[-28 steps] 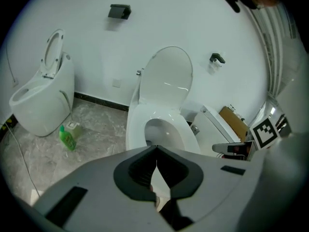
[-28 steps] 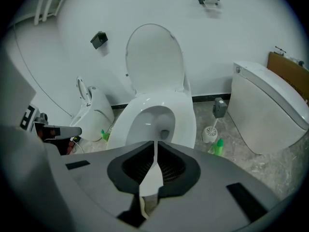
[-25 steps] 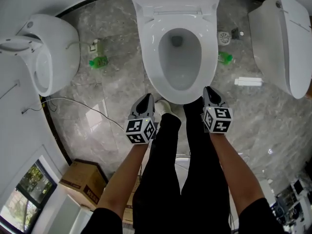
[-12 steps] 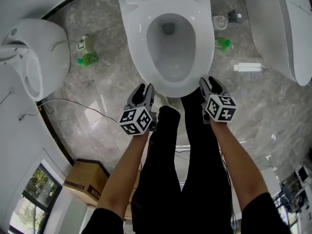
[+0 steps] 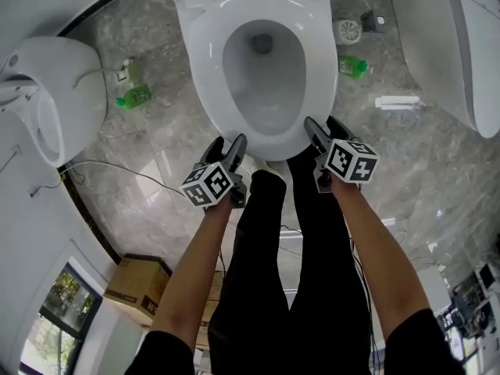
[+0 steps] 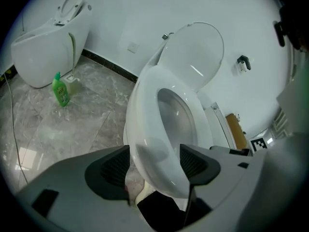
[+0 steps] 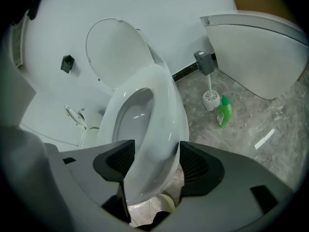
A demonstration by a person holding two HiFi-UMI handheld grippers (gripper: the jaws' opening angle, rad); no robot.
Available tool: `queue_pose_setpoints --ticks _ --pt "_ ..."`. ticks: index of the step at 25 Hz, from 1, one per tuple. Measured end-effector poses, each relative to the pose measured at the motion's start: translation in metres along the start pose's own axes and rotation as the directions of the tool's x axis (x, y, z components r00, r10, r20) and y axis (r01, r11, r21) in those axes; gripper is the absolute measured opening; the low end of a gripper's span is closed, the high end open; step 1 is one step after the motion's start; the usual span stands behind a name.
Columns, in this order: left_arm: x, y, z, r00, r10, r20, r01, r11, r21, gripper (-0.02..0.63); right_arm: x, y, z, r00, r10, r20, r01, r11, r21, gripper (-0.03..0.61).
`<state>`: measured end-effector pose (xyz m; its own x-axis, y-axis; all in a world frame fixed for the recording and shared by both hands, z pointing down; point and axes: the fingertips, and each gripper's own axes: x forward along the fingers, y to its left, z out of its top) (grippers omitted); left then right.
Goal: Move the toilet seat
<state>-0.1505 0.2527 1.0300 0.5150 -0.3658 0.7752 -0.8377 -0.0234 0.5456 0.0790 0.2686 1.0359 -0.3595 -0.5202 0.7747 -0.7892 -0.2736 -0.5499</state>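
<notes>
**Item:** white oval plastic toilet seat point(image 5: 205, 76). It lies flat on the rim of the white ceramic bowl point(image 5: 264, 123), directly ahead of the person's black-trousered legs point(image 5: 269, 272). The rounded white lid point(image 6: 198, 52) stands raised against the wall behind, so the seat is the only part left to swing.

**Left gripper** point(image 5: 226, 143), grey two-jaw tool with black ribbed pads. It is set at the seat's front-left edge and angled steeply down. Its jaws have just been opening and stand wide, with the seat's front lip between the pads, and no squeeze on the lip shows. Judged purpose: a pad on each side of the lip before closing.

**Right gripper** point(image 5: 323, 125), same make. It is mirrored at the front-right edge, its jaws have likewise just been opening, and they are now spread wide. The lip runs between them, unclamped. Holding at two points probably keeps the seat from twisting on its hinge.

**Step in hand, by judgement:** the approach is made, and the grip on the lip is not yet taken.

**Surroundings:**
- Grey marbled tile floor point(image 5: 164, 143).
- One green plastic bottle point(image 5: 134, 96) to the left of the bowl.
- A second green bottle point(image 5: 353, 66) to the right, near a white toilet-brush holder point(image 5: 346, 31).
- A neighbouring white toilet point(image 5: 55, 92) to the left.
- A thin white cable point(image 5: 117, 166) on the floor.
- A brown cardboard box point(image 5: 137, 287) by the person's left arm.

All of these sit well apart from the seat — nothing seems placed to obstruct it.
</notes>
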Motion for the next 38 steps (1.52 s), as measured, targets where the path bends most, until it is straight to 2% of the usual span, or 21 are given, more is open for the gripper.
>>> queue_pose_setpoints --ticks 4,6,9,13,17,24,30,35,38 --pt "0.014 -0.005 -0.004 0.997 -0.002 -0.075 0.007 0.998 0.065 0.318 0.01 -0.005 -0.008 0.998 -0.012 -0.058 0.014 1.0 0.025 0.275" --pt "0.018 -0.004 -0.004 0.993 0.02 -0.119 -0.009 0.996 0.094 0.325 0.015 -0.002 -0.01 0.997 -0.016 -0.079 0.018 1.0 0.02 0.275" --pt "0.021 -0.003 -0.005 0.989 0.055 -0.14 -0.037 0.991 0.132 0.324 0.015 -0.003 -0.008 0.996 -0.041 -0.081 0.046 0.997 0.06 0.275" --pt "0.02 -0.005 -0.006 0.985 0.072 -0.156 -0.055 0.992 0.11 0.322 0.011 -0.003 -0.007 0.992 -0.091 -0.082 0.096 0.994 0.052 0.273" --pt "0.019 -0.006 -0.007 0.974 0.097 -0.203 -0.068 0.987 0.149 0.322 0.008 -0.001 -0.007 0.987 -0.111 -0.115 0.115 0.993 0.028 0.273" --pt "0.002 -0.016 0.002 0.972 0.121 -0.202 -0.098 0.988 0.121 0.319 -0.007 0.01 -0.003 0.986 -0.07 -0.154 0.083 0.993 0.084 0.273" --pt "-0.01 -0.024 0.011 0.977 0.132 -0.169 -0.134 0.991 0.002 0.299 -0.022 0.015 0.009 0.991 -0.047 -0.122 0.061 0.992 0.112 0.255" --pt "-0.021 -0.031 0.016 0.98 0.125 -0.154 -0.126 0.992 0.006 0.287 -0.033 0.019 0.01 0.993 -0.003 -0.117 0.025 0.982 0.185 0.235" --pt "-0.028 -0.037 0.021 0.981 0.136 -0.137 -0.139 0.99 -0.006 0.287 -0.04 0.025 0.017 0.994 -0.001 -0.113 0.022 0.982 0.189 0.232"
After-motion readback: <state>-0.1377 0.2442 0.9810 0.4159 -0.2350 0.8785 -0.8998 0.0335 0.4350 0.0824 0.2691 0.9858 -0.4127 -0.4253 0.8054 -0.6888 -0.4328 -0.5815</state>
